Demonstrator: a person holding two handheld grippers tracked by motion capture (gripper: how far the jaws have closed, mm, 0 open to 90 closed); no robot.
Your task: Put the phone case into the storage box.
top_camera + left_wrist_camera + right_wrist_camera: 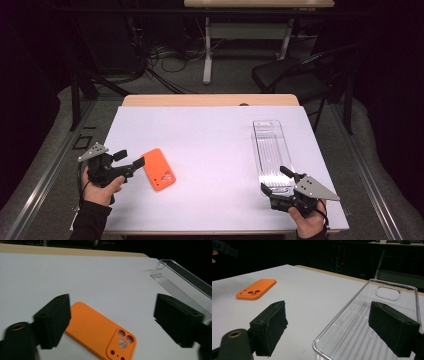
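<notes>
An orange phone case (pixel 160 169) lies flat on the white table top, camera holes toward the near side. My left gripper (pixel 131 158) is just left of it, jaws open and apart from the case. In the left gripper view the orange phone case (pixel 100 332) lies between and beyond the wide jaws of the left gripper (pixel 113 317). A clear plastic tray (pixel 272 152) lies lengthwise at the right. My right gripper (pixel 276 181) stands open at its near end. In the right gripper view the near corner of the clear plastic tray (pixel 342 310) sits between the jaws of the right gripper (pixel 329 325), untouched.
The white sheet (pixel 210 135) covers the table up to a bare wooden strip (pixel 210 100) at the far edge. Beyond it stand a black chair (pixel 295 75), another table's legs (pixel 207 50) and floor cables (pixel 160 60). The orange phone case (pixel 256 288) lies far off in the right gripper view.
</notes>
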